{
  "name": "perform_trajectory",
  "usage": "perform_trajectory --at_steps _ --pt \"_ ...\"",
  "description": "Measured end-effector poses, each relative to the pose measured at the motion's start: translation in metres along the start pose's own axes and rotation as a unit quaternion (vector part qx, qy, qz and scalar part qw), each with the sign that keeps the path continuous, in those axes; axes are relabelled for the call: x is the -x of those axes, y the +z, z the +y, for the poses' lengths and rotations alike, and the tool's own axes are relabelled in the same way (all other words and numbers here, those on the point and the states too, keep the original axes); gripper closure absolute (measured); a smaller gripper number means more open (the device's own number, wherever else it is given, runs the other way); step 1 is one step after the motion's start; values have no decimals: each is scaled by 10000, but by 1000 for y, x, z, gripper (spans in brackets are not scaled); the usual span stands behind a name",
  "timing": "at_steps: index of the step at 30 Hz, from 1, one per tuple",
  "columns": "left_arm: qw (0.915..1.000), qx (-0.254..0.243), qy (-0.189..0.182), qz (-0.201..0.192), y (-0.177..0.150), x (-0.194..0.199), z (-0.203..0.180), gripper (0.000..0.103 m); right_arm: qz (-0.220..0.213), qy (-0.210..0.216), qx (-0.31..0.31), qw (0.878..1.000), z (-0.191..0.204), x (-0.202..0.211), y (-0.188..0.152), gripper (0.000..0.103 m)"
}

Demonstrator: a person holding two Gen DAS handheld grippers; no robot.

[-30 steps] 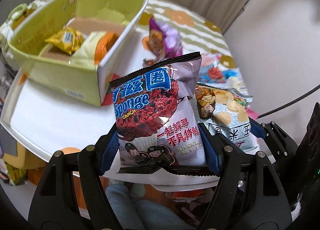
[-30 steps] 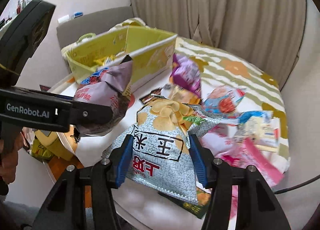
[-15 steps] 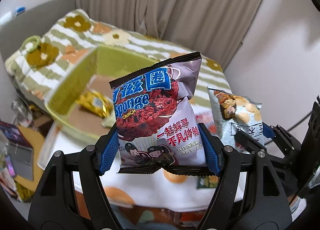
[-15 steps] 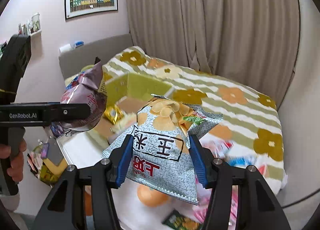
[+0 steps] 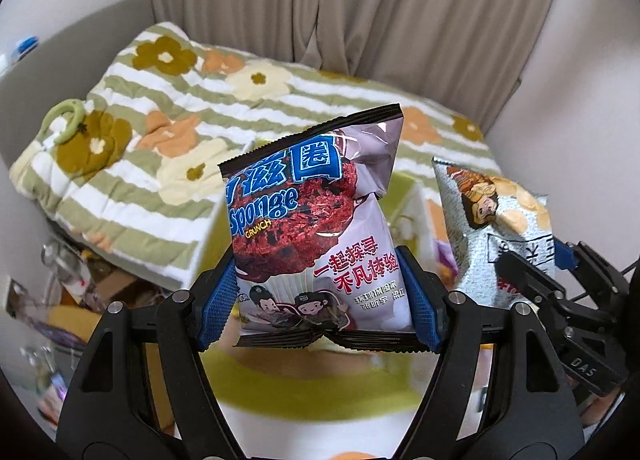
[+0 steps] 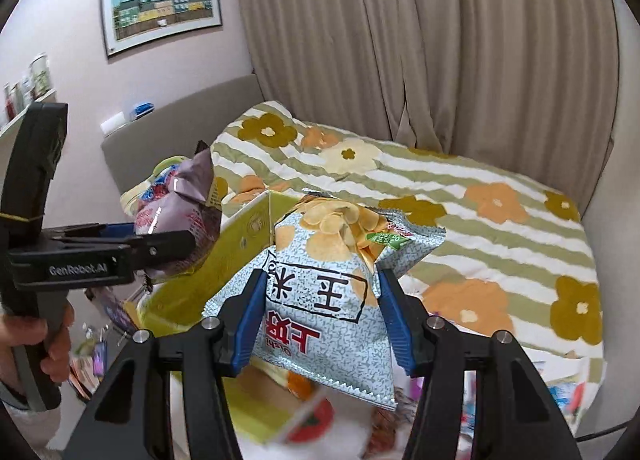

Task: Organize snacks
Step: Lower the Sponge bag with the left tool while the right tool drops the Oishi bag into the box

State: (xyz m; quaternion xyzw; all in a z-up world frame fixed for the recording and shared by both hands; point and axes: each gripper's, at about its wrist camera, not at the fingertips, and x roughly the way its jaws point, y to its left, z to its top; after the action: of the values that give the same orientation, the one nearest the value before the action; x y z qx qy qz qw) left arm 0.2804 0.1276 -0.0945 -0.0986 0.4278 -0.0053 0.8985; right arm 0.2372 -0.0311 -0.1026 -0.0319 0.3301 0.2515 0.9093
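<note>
Your left gripper point(image 5: 320, 300) is clamped on the purple Sponge Crunch bag point(image 5: 320, 228), held upright with its long axis running toward 12 o'clock. Your right gripper point(image 6: 322, 320) pinches the pale blue chip bag point(image 6: 320, 300) the same way. The yellow-green box point(image 6: 244, 244) lies just below and ahead of both bags, at about 10 o'clock from the right gripper. The left bag looks nearer the box's open top, so it probably drops in first.
</note>
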Motion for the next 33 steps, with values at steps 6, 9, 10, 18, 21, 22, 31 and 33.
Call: perform_trajectory --at_steps 6,9,10,18,21,22,31,33 --pt "9985 -354 -123 403 36 -60 22 30 290 -262 -301 9988 7 -48 17 52" --pt "9966 -518 -144 623 47 -86 24 16 409 -400 -406 9975 4 -64 22 52" --pt "9962 -570 -95 655 49 -92 24 5 449 -440 -445 9970 3 -69 23 52" --pt "9941 -609 -19 892 45 -122 39 3 737 -484 -577 9944 -10 -98 23 52" --pt "9944 -499 131 923 36 -116 45 3 838 -357 -571 9942 -11 -109 22 52" --pt "9947 -477 147 898 32 -112 46 3 862 -315 -573 9941 -10 -110 21 52" --pt "9950 -413 231 885 17 -103 52 3 899 -147 -528 9944 -11 -128 27 49" --pt "9950 -388 216 895 15 -103 51 3 927 -58 -568 9941 -12 -133 27 46"
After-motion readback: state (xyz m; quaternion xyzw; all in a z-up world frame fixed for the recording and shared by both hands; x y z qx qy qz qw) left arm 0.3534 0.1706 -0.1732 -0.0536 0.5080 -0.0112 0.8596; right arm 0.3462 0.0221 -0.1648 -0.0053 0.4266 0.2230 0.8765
